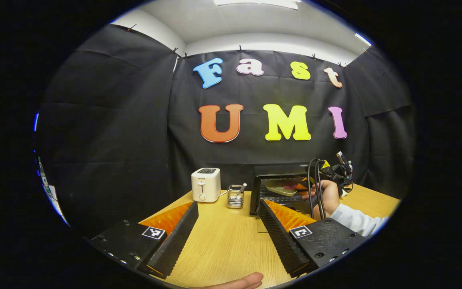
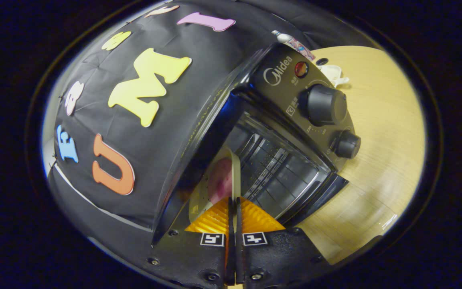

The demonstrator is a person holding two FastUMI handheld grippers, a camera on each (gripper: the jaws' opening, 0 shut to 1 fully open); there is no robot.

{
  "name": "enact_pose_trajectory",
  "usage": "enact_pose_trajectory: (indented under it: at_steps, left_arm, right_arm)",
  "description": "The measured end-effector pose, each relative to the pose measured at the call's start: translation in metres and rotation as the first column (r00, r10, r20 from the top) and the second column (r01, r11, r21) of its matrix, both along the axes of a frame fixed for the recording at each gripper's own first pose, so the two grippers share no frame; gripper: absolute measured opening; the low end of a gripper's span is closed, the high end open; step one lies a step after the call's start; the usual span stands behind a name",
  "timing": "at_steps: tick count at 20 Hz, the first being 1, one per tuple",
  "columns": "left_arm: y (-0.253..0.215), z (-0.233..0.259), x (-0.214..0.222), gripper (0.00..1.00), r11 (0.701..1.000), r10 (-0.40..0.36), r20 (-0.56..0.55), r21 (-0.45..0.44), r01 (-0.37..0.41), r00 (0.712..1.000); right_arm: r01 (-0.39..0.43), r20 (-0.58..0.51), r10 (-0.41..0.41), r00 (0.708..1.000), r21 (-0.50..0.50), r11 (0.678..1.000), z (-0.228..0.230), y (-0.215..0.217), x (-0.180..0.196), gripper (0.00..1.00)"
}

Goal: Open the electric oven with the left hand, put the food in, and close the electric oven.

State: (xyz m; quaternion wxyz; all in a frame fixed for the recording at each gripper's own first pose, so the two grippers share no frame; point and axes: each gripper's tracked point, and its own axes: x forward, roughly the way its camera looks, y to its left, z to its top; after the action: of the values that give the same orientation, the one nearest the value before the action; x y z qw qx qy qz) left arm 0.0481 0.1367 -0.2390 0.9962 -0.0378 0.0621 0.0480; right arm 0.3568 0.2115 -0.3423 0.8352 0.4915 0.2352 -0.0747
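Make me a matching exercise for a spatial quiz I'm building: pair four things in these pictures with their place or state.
Things:
1. toaster
2. oven
3. plate
4. left gripper

States:
A. door open
B. held on edge between two closed fingers
C. fingers spread, holding nothing
D. standing on the table left of a wire basket

Pairs: 1-D, 2-A, 3-B, 4-C

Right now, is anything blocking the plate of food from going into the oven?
No, nothing visible does. The oven door is open, and the right tongs, shut on the plate's rim, hold it edge-on at the opening. Past it sits the bare rack.
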Motion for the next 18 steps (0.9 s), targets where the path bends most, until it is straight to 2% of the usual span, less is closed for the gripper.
enact_pose_trajectory:
  at_steps: [1,3,6,8,9,10,11,13,15,16,17,18]
  left_arm:
    - [0.004,-0.004,0.001,0.96,1.000,0.007,-0.008,-0.003,-0.007,1.000]
    - [0.008,-0.010,0.002,0.97,1.000,0.015,-0.021,-0.005,-0.015,1.000]
    - [0.011,-0.017,0.005,0.96,1.000,0.016,-0.037,-0.013,-0.016,0.999]
    - [0.011,-0.019,0.005,0.97,1.000,0.012,-0.041,-0.017,-0.013,0.999]
    - [0.011,-0.020,0.005,0.96,1.000,0.010,-0.044,-0.016,-0.011,0.999]
    - [0.011,-0.021,0.006,0.97,1.000,0.012,-0.045,-0.012,-0.012,0.999]
    - [0.011,-0.020,0.006,0.96,1.000,0.014,-0.045,-0.008,-0.014,0.999]
    - [0.010,-0.019,0.004,0.97,1.000,0.018,-0.051,-0.006,-0.018,0.999]
    - [0.007,-0.015,0.002,0.97,1.000,0.017,-0.051,-0.009,-0.017,0.999]
    - [0.005,-0.013,0.000,0.97,1.000,0.017,-0.048,-0.010,-0.018,0.999]
    - [0.002,-0.011,-0.002,0.97,1.000,0.015,-0.046,-0.009,-0.015,0.999]
    - [0.000,-0.009,-0.003,0.97,1.000,0.014,-0.045,-0.008,-0.014,0.999]
  right_arm:
    - [0.019,0.008,-0.019,1.000,0.004,1.000,-0.001,0.002,0.002,0.00]
    - [0.037,0.005,-0.037,0.999,0.014,0.999,-0.006,0.006,0.003,0.07]
    - [0.059,-0.011,-0.058,0.998,0.037,0.998,-0.017,0.012,0.005,0.02]
    - [0.063,-0.033,-0.062,0.998,0.029,0.998,-0.027,0.014,0.005,0.02]
    - [0.050,-0.058,-0.049,0.997,0.005,0.999,-0.033,0.016,0.002,0.06]
    - [0.040,-0.078,-0.041,0.996,-0.014,0.999,-0.037,0.015,-0.001,0.02]
    - [0.031,-0.077,-0.032,0.997,-0.006,0.999,-0.039,0.018,0.000,0.07]
    - [0.028,-0.091,-0.029,0.995,-0.008,1.000,-0.038,0.017,-0.005,0.08]
    - [0.021,-0.060,-0.022,0.998,-0.024,1.000,-0.031,0.012,-0.009,0.09]
    - [0.010,-0.042,-0.012,0.999,-0.043,0.999,-0.026,0.010,-0.012,0.15]
    - [0.001,-0.029,-0.003,1.000,-0.071,0.997,-0.022,0.006,-0.016,0.29]
    - [-0.004,-0.025,0.001,1.000,-0.094,0.996,-0.021,0.001,-0.023,0.32]
